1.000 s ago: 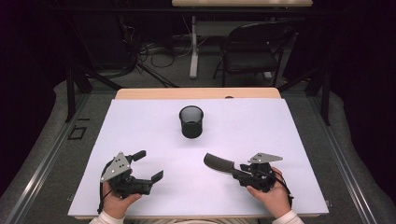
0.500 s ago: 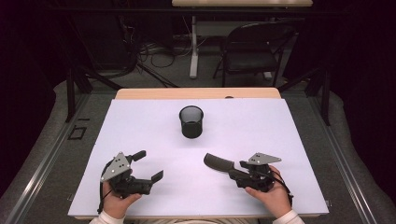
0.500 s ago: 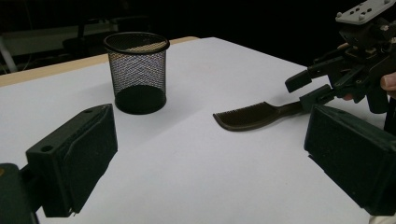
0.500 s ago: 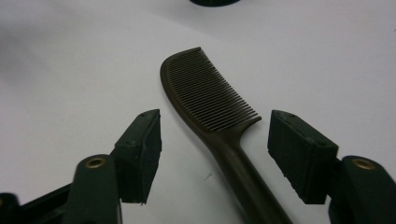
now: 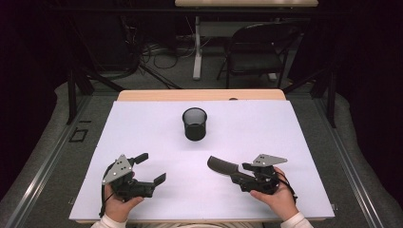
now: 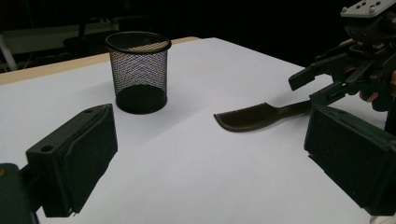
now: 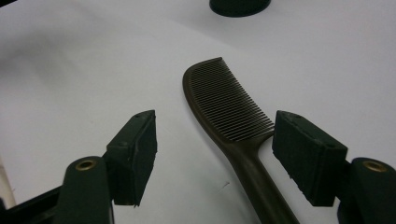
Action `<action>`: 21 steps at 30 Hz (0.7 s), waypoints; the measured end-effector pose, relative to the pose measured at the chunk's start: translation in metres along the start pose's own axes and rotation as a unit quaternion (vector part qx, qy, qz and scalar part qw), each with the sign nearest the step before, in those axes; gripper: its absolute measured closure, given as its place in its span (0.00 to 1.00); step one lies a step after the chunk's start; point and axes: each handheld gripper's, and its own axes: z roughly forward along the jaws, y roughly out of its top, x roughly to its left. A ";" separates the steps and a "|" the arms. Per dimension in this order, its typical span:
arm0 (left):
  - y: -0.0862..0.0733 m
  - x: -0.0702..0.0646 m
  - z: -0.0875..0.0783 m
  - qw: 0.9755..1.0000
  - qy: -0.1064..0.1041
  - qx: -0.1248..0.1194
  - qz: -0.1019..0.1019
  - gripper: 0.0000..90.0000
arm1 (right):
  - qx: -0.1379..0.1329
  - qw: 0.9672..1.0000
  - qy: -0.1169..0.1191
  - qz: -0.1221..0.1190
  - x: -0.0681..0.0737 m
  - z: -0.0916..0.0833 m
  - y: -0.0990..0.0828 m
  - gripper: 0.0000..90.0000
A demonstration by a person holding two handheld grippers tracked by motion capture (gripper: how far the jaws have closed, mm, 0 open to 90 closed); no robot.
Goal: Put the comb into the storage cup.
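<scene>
A dark brown comb (image 5: pixel 222 166) lies flat on the white table (image 5: pixel 266 128), its teeth end toward the middle. Its handle (image 7: pixel 250 172) runs between the jaws of my right gripper (image 5: pixel 240 172), which is open; neither pad touches it. Those jaws have just been opening. The comb (image 6: pixel 254 116) and the right gripper (image 6: pixel 310 84) also show in the left gripper view. My left gripper (image 5: pixel 152 167) rests near the front left, open, with nothing between its jaws. A black mesh cup (image 5: pixel 195 123) stands upright beyond both grippers.
The white sheet covers most of the table, and a strip of wood (image 5: pixel 199 95) shows along its far edge. A black chair (image 5: pixel 256 52) and a table leg (image 5: pixel 196 47) stand on the floor behind. Bare white surface lies between the cup and the grippers.
The right gripper's jaws stand a little wider apart around the comb's handle. Both hands, the comb and the cup have kept their places.
</scene>
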 end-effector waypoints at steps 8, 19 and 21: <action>0.000 0.000 0.001 1.000 0.001 0.000 -0.001 0.03 | 0.018 1.000 -0.005 -0.005 -0.003 -0.002 0.004 0.19; 0.000 0.000 0.001 1.000 0.000 0.001 -0.001 0.03 | 0.050 0.998 -0.016 -0.034 -0.006 -0.008 0.016 0.02; 0.000 0.000 0.001 1.000 0.000 0.000 0.000 0.03 | 0.061 0.997 -0.014 -0.045 -0.006 -0.009 0.018 0.00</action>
